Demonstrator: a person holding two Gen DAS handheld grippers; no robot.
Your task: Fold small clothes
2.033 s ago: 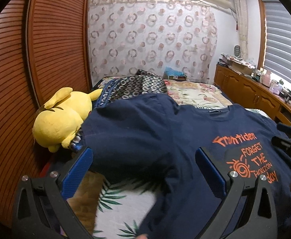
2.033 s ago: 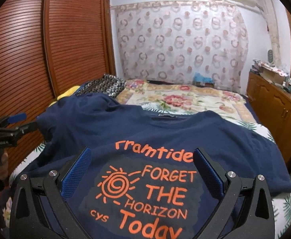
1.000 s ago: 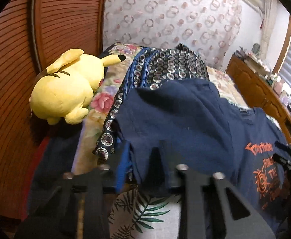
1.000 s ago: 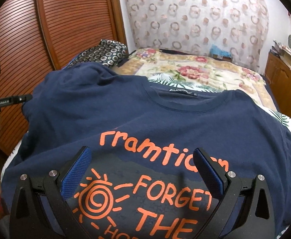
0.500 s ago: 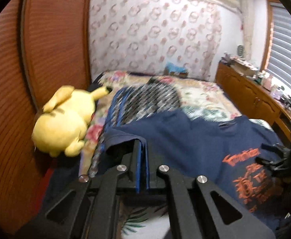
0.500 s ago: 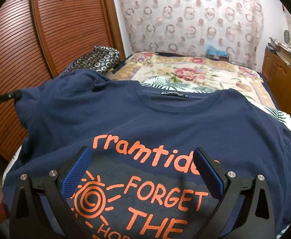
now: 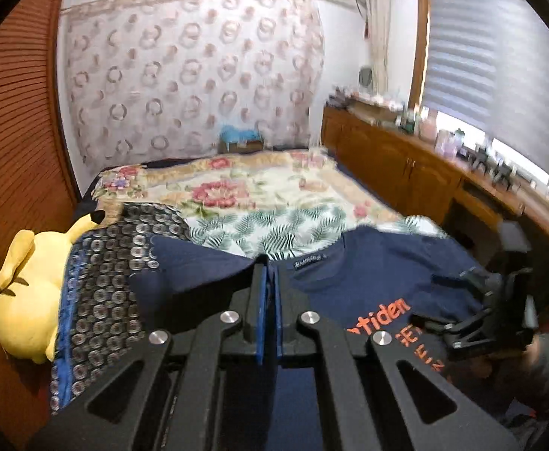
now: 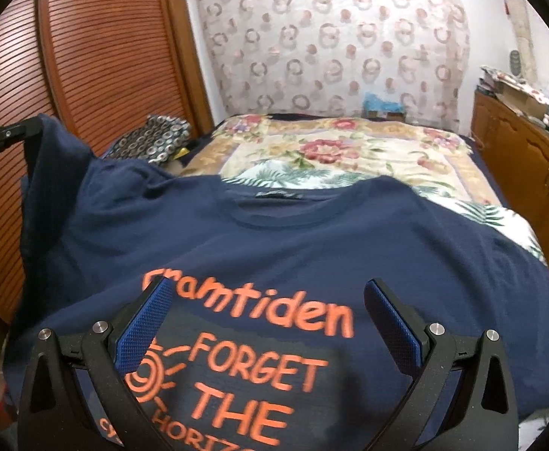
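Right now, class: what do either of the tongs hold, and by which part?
The left tongs are shut on the navy T-shirt, pinching its raised sleeve edge. The right tongs are open above the print, holding nothing.

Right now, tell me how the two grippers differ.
1. The left gripper is shut on the navy T-shirt, pinching its sleeve; the right gripper is open and holds nothing.
2. The left gripper lifts the sleeve off the bed; the right gripper hovers over the orange print.
Both have black arms and blue pads.
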